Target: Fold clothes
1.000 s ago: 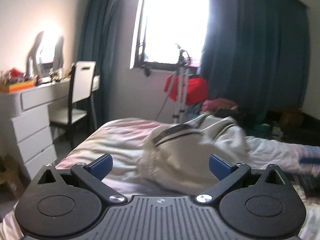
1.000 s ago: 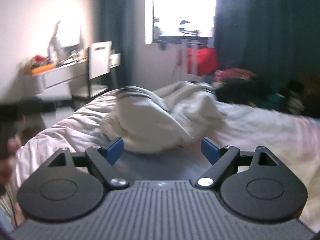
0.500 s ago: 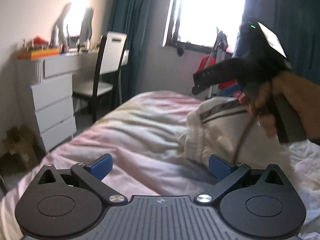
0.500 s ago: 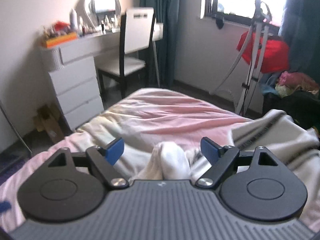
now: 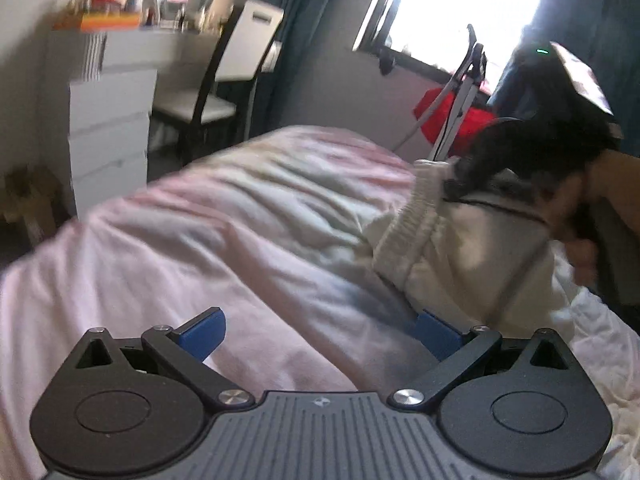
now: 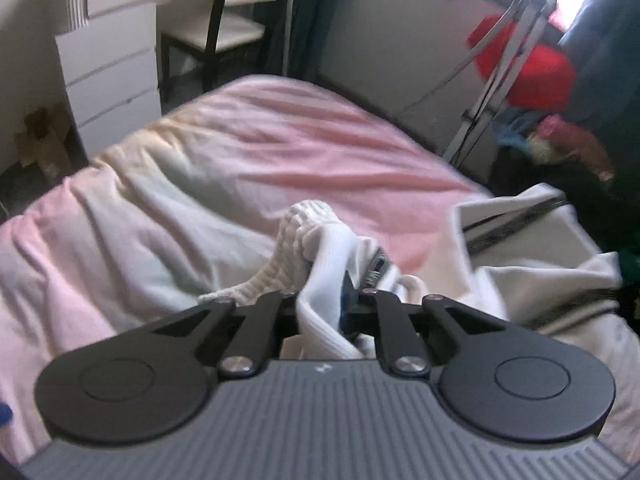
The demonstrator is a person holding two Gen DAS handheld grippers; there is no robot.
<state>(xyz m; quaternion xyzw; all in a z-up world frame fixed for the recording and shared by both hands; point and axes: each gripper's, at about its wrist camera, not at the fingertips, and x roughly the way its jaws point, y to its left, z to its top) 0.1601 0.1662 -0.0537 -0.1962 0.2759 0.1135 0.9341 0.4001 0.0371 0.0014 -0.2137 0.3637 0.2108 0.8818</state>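
Note:
A cream-white garment (image 5: 460, 264) with a ribbed hem and dark stripes lies bunched on the pink bed (image 5: 200, 232). In the right wrist view my right gripper (image 6: 326, 300) is shut on a ribbed fold of this garment (image 6: 320, 256), which sticks up between the jaws. The rest of the cloth (image 6: 540, 264) spreads to the right. From the left wrist view the right gripper (image 5: 480, 176), held by a person's hand (image 5: 580, 220), pinches the garment's far corner. My left gripper (image 5: 320, 334) is open, low over the sheet just left of the garment's near edge, with nothing between its fingers.
A white chest of drawers (image 5: 108, 120) and a chair (image 5: 228, 80) stand left of the bed. A tripod (image 6: 500, 64) and a red bag (image 6: 528, 68) stand beyond the bed's far edge, under the window. A heap of dark clothes (image 6: 560, 168) lies at the right.
My right gripper swung left to the garment's ribbed corner and has shut on it. My left gripper sank toward the sheet and rolled slightly, staying open.

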